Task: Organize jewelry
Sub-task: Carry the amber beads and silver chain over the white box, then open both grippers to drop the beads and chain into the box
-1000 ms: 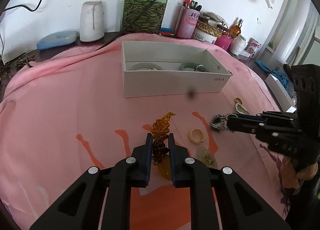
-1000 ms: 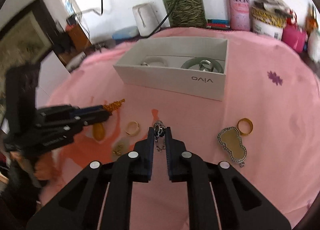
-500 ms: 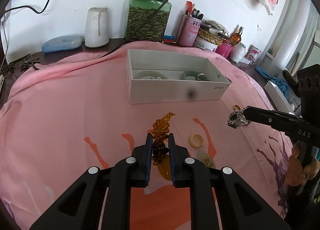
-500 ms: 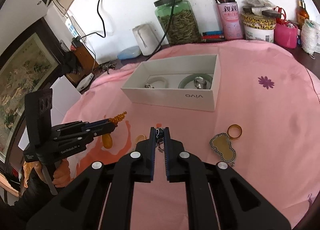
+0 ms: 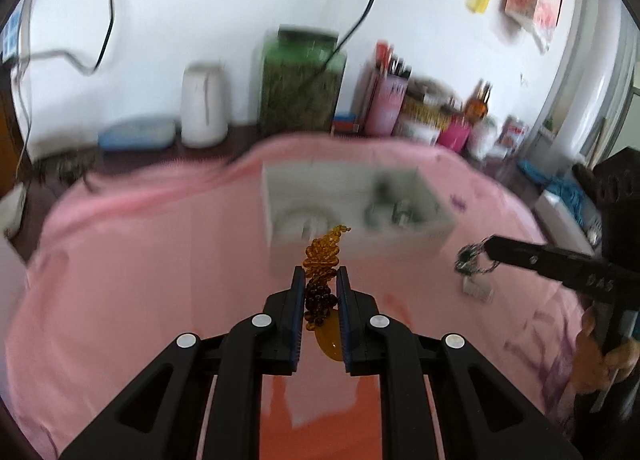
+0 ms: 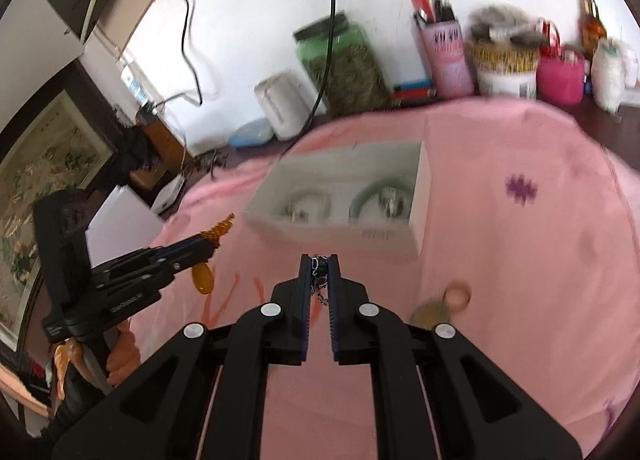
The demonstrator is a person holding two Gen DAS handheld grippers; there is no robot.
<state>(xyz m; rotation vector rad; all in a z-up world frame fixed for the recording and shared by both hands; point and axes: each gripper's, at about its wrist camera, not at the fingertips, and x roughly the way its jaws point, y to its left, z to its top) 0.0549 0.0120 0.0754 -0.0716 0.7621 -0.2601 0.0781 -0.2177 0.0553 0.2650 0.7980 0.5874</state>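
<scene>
My left gripper point(image 5: 319, 274) is shut on an amber bead pendant point(image 5: 322, 260), held above the pink cloth; its amber drop point(image 5: 330, 342) hangs below. In the right wrist view it shows at the left point(image 6: 208, 244). My right gripper point(image 6: 320, 262) is shut on a silver chain piece point(image 6: 319, 280), also seen in the left wrist view point(image 5: 472, 258). The white open box point(image 6: 344, 234) sits ahead of both grippers, with a white bangle point(image 6: 306, 198) and a green bangle point(image 6: 378, 190) inside.
A gold ring point(image 6: 456, 294) and a gourd-shaped pendant point(image 6: 430, 314) lie on the pink cloth point(image 6: 520, 260) at the right. A green jar point(image 5: 302, 80), white jug point(image 5: 202, 104), pink pen holder point(image 5: 384, 100) and bottles line the back wall.
Both grippers have risen with their jewelry and moved toward the box. The view is now blurred from motion.
</scene>
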